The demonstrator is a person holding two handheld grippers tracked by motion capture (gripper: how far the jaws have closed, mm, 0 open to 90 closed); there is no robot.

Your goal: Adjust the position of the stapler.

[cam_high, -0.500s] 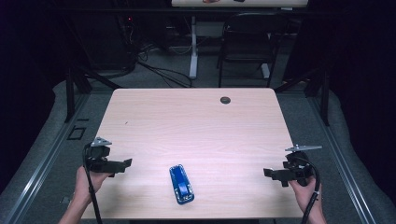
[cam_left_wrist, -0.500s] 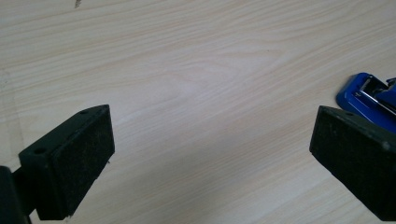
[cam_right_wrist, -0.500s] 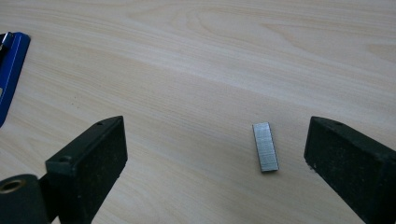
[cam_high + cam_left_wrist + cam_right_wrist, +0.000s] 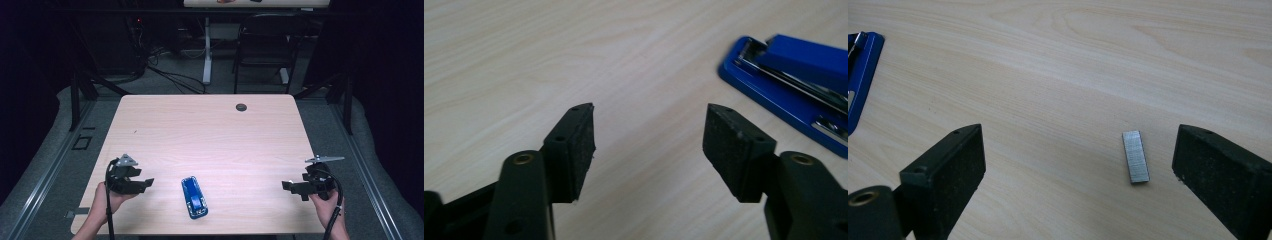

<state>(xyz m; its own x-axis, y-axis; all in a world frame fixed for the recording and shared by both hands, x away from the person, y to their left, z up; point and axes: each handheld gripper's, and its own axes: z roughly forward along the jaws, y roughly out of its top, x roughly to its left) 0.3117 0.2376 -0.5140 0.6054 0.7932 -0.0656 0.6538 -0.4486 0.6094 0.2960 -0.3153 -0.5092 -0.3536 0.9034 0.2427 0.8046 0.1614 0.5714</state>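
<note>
Staples [image 4: 1136, 156], a short grey strip, lie flat on the counter [image 4: 210, 135] right of the stapler [image 4: 194, 197], between the parted pads of the right tongs [image 4: 289, 186]. To lift them well, I would drop those tongs low, square to the strip's long sides, then pinch gently. Left tongs [image 4: 146, 183], just left of the stapler, stand apart and empty. The stapler's top is raised; whether its channel holds staples I cannot tell.
</note>
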